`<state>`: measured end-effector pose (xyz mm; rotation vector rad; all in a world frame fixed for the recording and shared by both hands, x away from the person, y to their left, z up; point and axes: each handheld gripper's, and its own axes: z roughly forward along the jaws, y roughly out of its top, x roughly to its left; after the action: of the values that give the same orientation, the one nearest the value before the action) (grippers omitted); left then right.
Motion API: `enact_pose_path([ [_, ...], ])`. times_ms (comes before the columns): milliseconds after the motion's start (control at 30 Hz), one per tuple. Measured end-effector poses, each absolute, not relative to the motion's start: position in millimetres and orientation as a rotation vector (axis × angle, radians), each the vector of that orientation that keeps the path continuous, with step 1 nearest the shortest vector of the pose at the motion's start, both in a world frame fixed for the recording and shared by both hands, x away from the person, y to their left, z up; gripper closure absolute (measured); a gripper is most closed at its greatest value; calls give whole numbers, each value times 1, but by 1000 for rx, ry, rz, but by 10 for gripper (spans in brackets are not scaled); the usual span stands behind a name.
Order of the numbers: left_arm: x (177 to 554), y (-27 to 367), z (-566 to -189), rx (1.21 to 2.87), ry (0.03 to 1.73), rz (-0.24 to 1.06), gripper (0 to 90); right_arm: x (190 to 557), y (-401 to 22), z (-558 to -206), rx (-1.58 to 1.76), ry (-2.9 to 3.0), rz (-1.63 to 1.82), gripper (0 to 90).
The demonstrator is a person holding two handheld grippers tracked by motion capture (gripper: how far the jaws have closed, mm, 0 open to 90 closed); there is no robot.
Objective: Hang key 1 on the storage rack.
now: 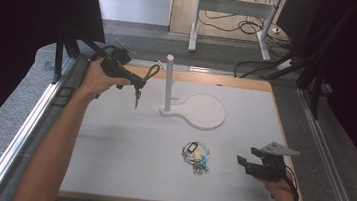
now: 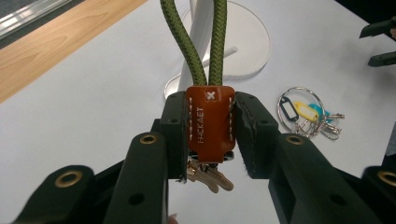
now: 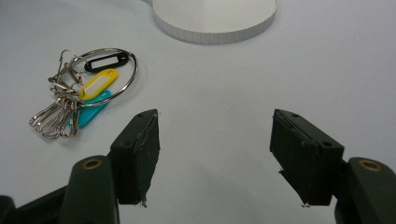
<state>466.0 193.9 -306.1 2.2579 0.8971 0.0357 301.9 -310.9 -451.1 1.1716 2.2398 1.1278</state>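
Hanging the green cord loop [image 2: 205, 42] over the white post [image 1: 168, 82] could fail if the loop, held just left of the post, clips its top and twists out of line. The left gripper [image 1: 136, 81] has its jaws clamped on the keychain's orange leather tab [image 2: 210, 122], brass keys [image 2: 208, 177] dangling beneath. Nearer than the post, the right gripper [image 3: 215, 158] rests with jaws apart, beside the key ring with coloured tags [image 1: 195, 156] on the surface [image 1: 110, 153].

Left gripper [image 1: 135, 82]: my raised hand holds it aloft, jaws clamped tight.
Right gripper [image 1: 247, 164]: low, jaws wide apart.
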Motion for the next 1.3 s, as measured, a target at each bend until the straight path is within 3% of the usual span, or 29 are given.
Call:
enact_pose_path([
  [633,497,192,-302,2223,950,-29,668,302,-312,-453,1178,2240,1114,333],
  [1300,501,179,-315,2245,944,-57,668,302,-312,-453,1172,2242,1097,329],
])
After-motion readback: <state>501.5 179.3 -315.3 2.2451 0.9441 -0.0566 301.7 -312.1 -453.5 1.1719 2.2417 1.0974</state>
